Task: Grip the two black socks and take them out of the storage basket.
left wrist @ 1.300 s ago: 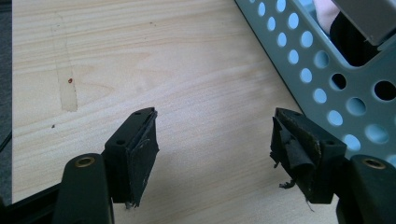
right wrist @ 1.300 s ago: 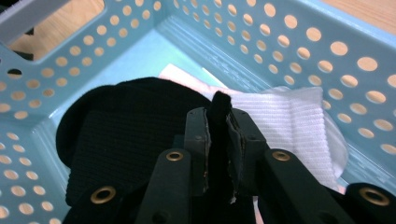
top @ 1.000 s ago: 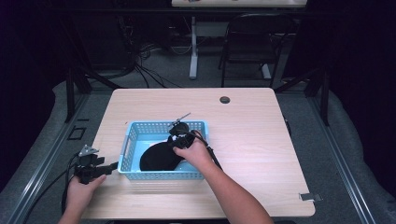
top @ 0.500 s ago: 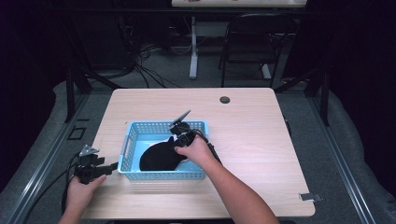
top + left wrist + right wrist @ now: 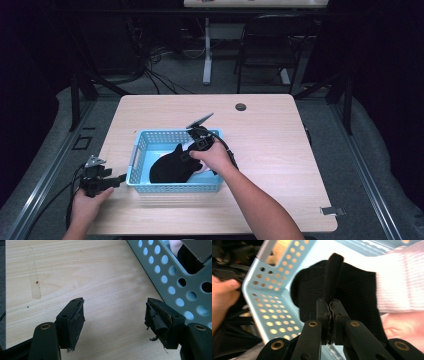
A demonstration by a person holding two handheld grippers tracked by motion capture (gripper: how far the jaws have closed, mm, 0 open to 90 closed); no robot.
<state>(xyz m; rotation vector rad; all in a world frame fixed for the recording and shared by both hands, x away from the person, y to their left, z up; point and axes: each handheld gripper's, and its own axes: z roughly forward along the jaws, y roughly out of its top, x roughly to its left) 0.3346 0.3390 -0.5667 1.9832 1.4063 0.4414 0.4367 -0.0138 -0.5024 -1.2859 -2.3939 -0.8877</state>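
Your table [image 5: 280,150] sits in a bright pool of overhead light while the room around it falls to near black, its far corners tinted purple. Short, soft shadows lie right beside your right gripper [image 5: 192,145] and under the blue basket [image 5: 175,187]. From the left gripper [image 5: 115,322] the wood just ahead is evenly lit and sharp, with only a faint shadow beneath the jaws. From the right gripper's own camera, the jaws are crisp, the black cloth [image 5: 337,287] ahead is soft, and the white cloth [image 5: 402,282] beside it glares, washed out.

cloth [image 5: 170,169] in basket [image 5: 150,139] | basket mid-table [image 5: 280,150] | left gripper [image 5: 120,179] left of basket
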